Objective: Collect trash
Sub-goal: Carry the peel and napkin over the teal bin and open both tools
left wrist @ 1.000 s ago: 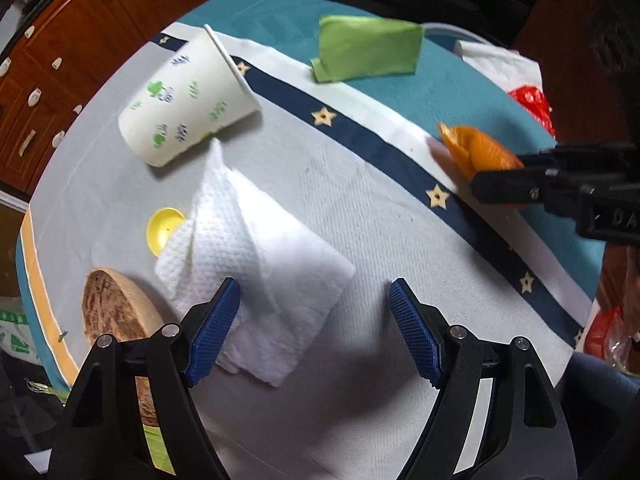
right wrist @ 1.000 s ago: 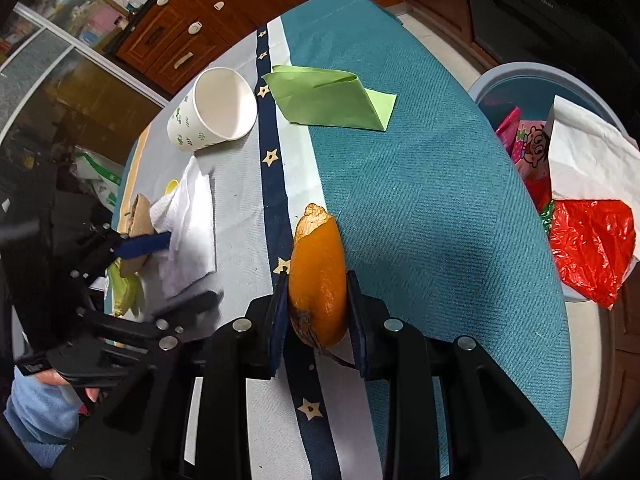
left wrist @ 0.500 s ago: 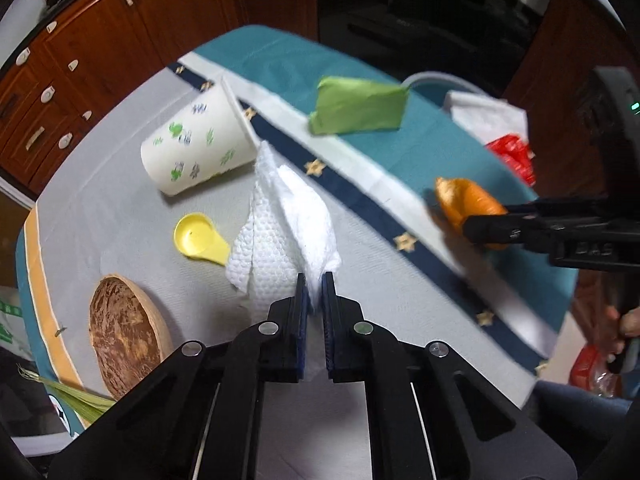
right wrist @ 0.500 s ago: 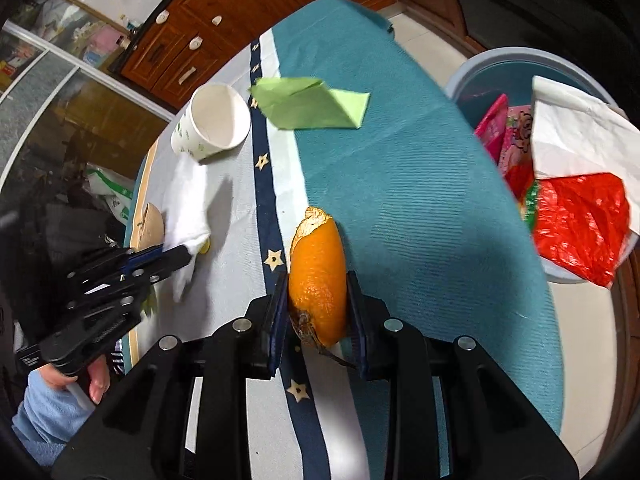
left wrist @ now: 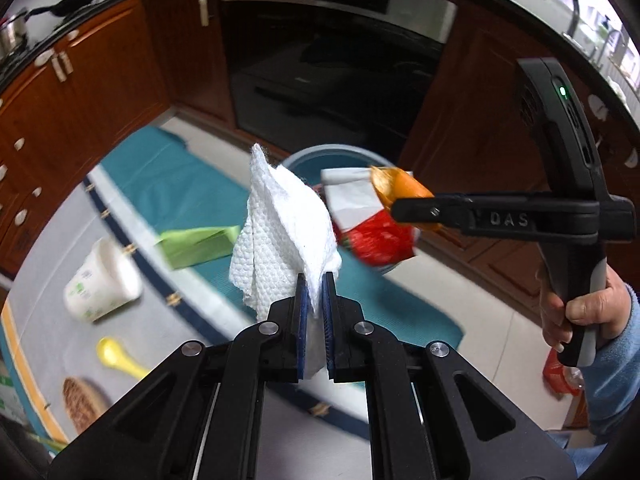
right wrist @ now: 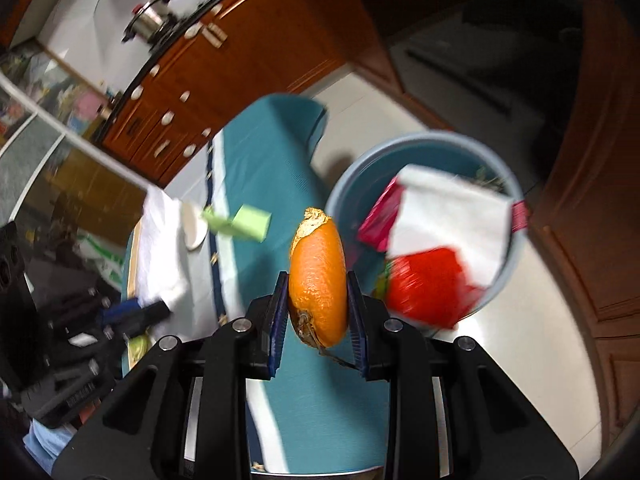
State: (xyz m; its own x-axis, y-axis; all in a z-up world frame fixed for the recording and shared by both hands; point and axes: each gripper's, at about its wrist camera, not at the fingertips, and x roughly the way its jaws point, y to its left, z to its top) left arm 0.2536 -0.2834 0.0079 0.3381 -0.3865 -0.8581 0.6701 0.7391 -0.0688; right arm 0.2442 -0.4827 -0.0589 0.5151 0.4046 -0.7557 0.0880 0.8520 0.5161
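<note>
My left gripper (left wrist: 314, 280) is shut on a white paper towel (left wrist: 280, 236), which hangs lifted above the table. My right gripper (right wrist: 318, 280) is shut on a piece of orange peel (right wrist: 318, 276), also seen at the tip of the right gripper (left wrist: 404, 206) in the left wrist view. Both are raised near the table's far end, towards a blue trash bin (right wrist: 356, 184) on the floor that holds white paper (right wrist: 448, 216) and red plastic (right wrist: 428, 288). On the table lie a tipped paper cup (left wrist: 102, 280), folded green paper (left wrist: 196, 244) and a yellow spoon (left wrist: 116, 354).
The table wears a teal and grey cloth (left wrist: 168, 188) with a navy star stripe. A round brown coaster (left wrist: 80, 402) sits at its near left. Wooden cabinets (left wrist: 80, 100) and a dark oven (left wrist: 320, 80) stand behind. A hand in a blue sleeve (left wrist: 580, 312) holds the right gripper.
The left gripper closed on the paper towel and lifted it off the table. Both grippers rose and swung towards the blue bin, the right one still carrying the peel.
</note>
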